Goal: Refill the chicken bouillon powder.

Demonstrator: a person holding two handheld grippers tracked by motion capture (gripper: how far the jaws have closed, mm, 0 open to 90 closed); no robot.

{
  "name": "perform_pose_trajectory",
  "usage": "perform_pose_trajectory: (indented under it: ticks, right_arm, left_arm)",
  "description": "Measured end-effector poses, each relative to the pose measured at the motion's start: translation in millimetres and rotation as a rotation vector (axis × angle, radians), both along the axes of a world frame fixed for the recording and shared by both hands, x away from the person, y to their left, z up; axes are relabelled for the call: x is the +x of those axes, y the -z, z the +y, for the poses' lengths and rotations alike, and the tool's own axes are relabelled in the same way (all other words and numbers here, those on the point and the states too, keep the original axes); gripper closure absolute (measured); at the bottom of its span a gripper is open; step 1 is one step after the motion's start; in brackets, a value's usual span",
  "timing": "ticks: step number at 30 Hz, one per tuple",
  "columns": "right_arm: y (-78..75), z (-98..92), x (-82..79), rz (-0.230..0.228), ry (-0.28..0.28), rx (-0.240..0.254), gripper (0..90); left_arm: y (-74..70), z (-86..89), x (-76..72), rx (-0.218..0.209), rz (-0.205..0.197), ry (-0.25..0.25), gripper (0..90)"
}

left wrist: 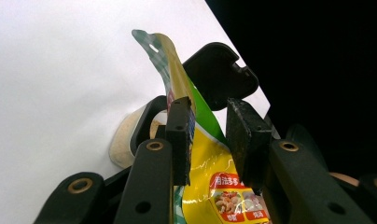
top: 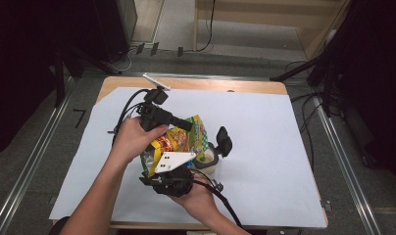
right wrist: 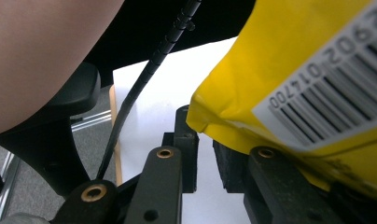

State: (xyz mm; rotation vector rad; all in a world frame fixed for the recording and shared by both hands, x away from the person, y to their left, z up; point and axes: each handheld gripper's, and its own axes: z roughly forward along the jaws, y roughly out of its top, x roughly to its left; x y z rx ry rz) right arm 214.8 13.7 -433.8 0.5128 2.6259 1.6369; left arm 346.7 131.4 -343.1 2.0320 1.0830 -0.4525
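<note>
A yellow and green snack bag (top: 179, 139) stands up between two hands over the white sheet. My left gripper (top: 188, 125) reaches in from the left at the bag's top. In the left gripper view its jaws stand apart around the bag's upper edge (left wrist: 177, 70), which lies against one pad (left wrist: 179, 135); my left gripper (left wrist: 207, 126) is open. My right gripper (top: 172, 171), under its grey plate, comes up from below. In the right gripper view my right gripper (right wrist: 205, 135) has its jaws close together at the bag's (right wrist: 289, 70) yellow bottom corner, by the barcode.
A pale cup (top: 209, 161) sits just right of the bag, with a black plastic piece (top: 224, 139) rising from it. The white sheet (top: 274, 147) covers the wooden table (top: 196, 84). A small white stick (top: 157, 81) lies at the far edge. Cables trail from both grippers.
</note>
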Motion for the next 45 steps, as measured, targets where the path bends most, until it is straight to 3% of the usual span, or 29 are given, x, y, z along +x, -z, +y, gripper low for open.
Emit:
perform_pose_trajectory:
  ticks: [23,45]
  right_arm:
    - [-2.0,-5.6,1.1,0.017,0.015,0.007,80.1]
    - [-2.0,-7.3,3.9,0.021,0.006,-0.015,80.1]
  left_arm:
    - [2.0,-7.5,5.1,-0.003,0.016,0.012,70.9]
    - [0.3,-8.2,3.9,0.009,-0.006,0.007,70.9]
